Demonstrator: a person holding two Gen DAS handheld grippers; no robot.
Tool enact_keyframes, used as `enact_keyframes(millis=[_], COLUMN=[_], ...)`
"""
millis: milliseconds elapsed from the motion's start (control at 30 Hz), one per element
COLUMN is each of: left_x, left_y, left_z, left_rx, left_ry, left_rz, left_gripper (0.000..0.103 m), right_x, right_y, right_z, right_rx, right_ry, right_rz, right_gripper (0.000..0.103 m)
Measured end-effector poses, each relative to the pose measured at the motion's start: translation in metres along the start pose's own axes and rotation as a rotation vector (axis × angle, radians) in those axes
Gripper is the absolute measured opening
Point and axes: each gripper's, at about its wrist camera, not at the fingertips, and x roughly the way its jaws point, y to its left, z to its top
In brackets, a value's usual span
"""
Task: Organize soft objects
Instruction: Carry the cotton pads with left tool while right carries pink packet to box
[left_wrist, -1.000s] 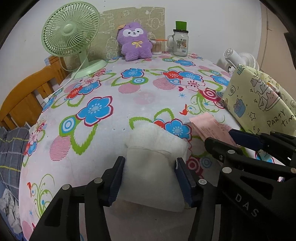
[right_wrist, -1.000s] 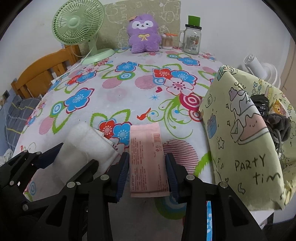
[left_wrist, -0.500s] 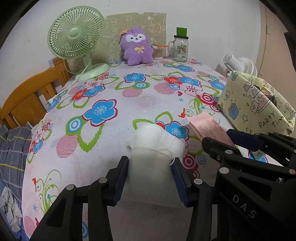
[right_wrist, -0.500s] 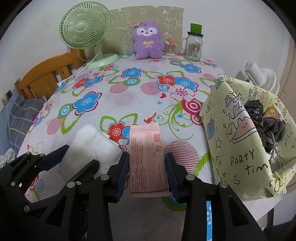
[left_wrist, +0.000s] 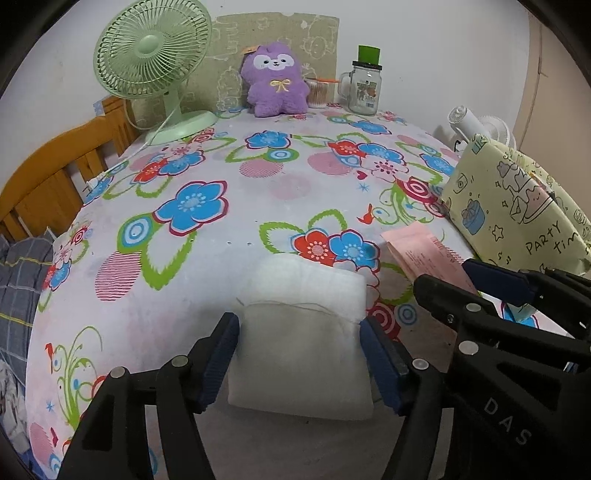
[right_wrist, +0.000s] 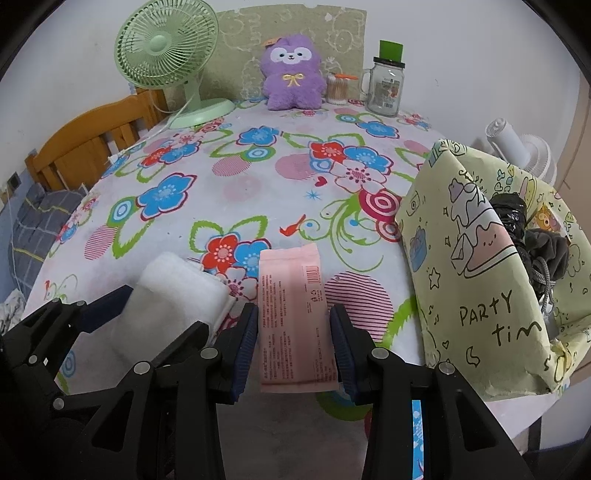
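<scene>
Pink packet (right_wrist: 295, 325) lies lengthwise between right claw (right_wrist: 293, 354) pads, barcode end away

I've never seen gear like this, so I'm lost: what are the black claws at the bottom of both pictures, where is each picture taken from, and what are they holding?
There is no robot here. A person holds a two-finger clamp in each hand, and a fisheye camera on each clamp looks forward along its fingers, so each picture is that clamp's own view.

In the left clamp's view, the left gripper brackets a white padded cloth; its jaws have just been opening, and the pads seem barely to touch it. In the right clamp's view, the right gripper is shut on a pink packet.

Both lie on a floral tablecloth. At the far edge stand a green fan, a purple plush toy and a glass jar. To the right sits a yellow cartoon-print bag.
</scene>
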Motion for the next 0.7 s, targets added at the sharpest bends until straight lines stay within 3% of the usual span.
enact_keyframes(millis=[67,400,433,533,700], left_x=[0.003,0.015,0.015,0.011,0.008], left_y=[-0.002,-0.005,-0.005,-0.008,-0.008], left_z=[0.000,-0.002,-0.003,-0.003,-0.001], left_rx=[0.012,0.023,0.024,0.040,0.028], left_ry=[0.004,0.020,0.019,0.017,0.023], left_rz=[-0.018,-0.006,-0.007,-0.030,-0.038], left_gripper=[0.081,0.087,0.086,0.067,0.058], right_x=[0.003,0.019,0.020,0.021,0.019], right_y=[-0.002,-0.004,-0.004,-0.002,0.000], right_z=[0.000,-0.001,-0.001,0.000,0.001], right_rx=[0.002,0.010,0.010,0.010,0.010], right_ry=[0.005,0.048,0.049,0.050,0.043], right_rz=[-0.005,-0.004,-0.004,-0.002,0.004], right_gripper=[0.043,0.043,0.043,0.043,0.043])
